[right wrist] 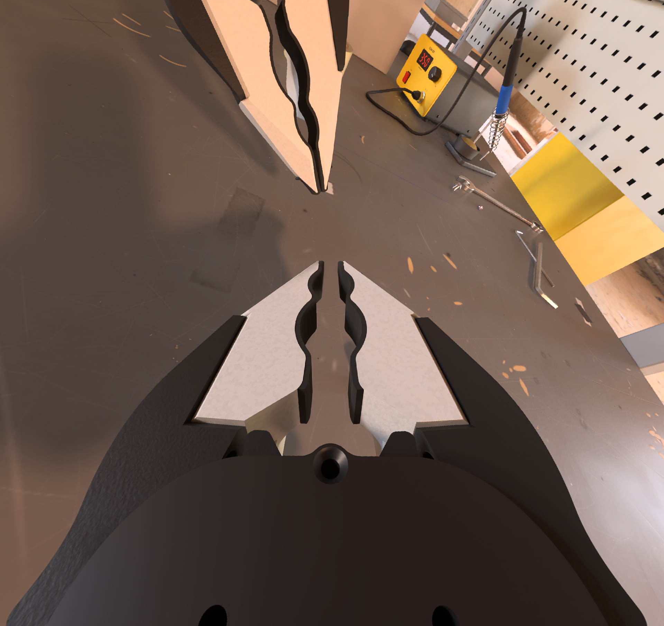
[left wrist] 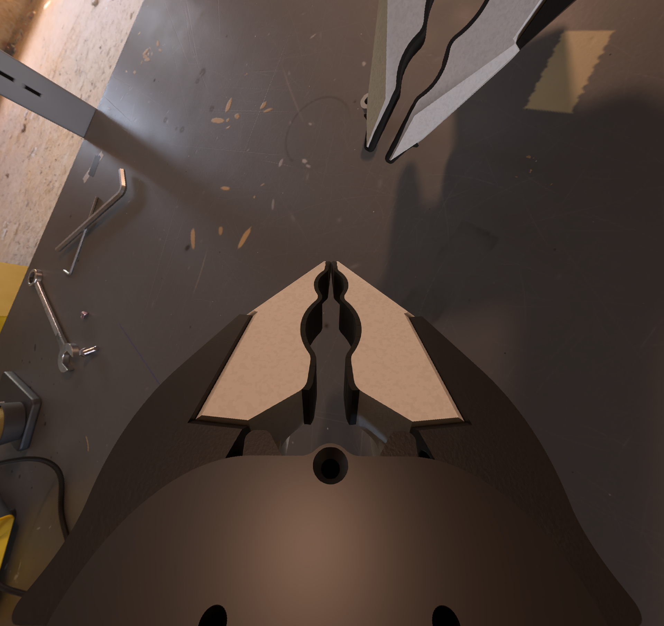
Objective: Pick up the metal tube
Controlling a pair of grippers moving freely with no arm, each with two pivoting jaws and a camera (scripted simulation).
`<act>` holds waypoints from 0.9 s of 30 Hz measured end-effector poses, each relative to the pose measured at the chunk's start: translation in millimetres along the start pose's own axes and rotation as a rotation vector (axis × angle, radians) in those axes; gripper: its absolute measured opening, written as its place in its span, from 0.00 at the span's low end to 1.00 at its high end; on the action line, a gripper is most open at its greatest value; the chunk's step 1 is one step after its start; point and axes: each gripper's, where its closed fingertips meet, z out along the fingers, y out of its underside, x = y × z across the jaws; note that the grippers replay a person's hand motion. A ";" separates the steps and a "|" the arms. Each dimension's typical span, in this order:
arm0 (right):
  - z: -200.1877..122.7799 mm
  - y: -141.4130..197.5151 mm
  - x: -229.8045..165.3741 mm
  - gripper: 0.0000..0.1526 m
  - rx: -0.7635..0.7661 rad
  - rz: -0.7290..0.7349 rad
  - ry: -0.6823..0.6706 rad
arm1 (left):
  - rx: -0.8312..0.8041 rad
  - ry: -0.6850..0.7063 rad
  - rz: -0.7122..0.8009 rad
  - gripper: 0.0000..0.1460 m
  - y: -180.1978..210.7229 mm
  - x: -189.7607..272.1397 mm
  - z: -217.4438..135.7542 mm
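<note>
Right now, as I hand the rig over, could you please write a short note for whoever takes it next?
Left gripper: shut, nothing in it, above the dark table.
Right gripper: open by a narrow gap, empty, facing the left one tip to tip.
Metal tube: I cannot pick it out for certain in either view. A small silvery piece shows beside the right gripper's finger; it may be the tube.
Along the table edge: a wrench and hex keys, untouched.
Done: nothing grasped.
Left: find the tube, close on it, lift.
</note>
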 end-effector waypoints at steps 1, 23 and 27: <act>0.0 0.1 0.1 0.05 0.000 0.001 0.000 | 0.003 0.000 -0.004 0.00 0.0 -0.4 -1.1; -99.7 30.5 106.3 0.05 -0.047 -0.102 0.764 | 0.519 -0.332 -0.186 0.15 -22.1 -66.9 -31.3; -90.7 37.4 86.5 0.05 -0.131 -0.147 0.671 | 0.617 -0.130 -0.120 0.19 -41.5 -32.3 -35.4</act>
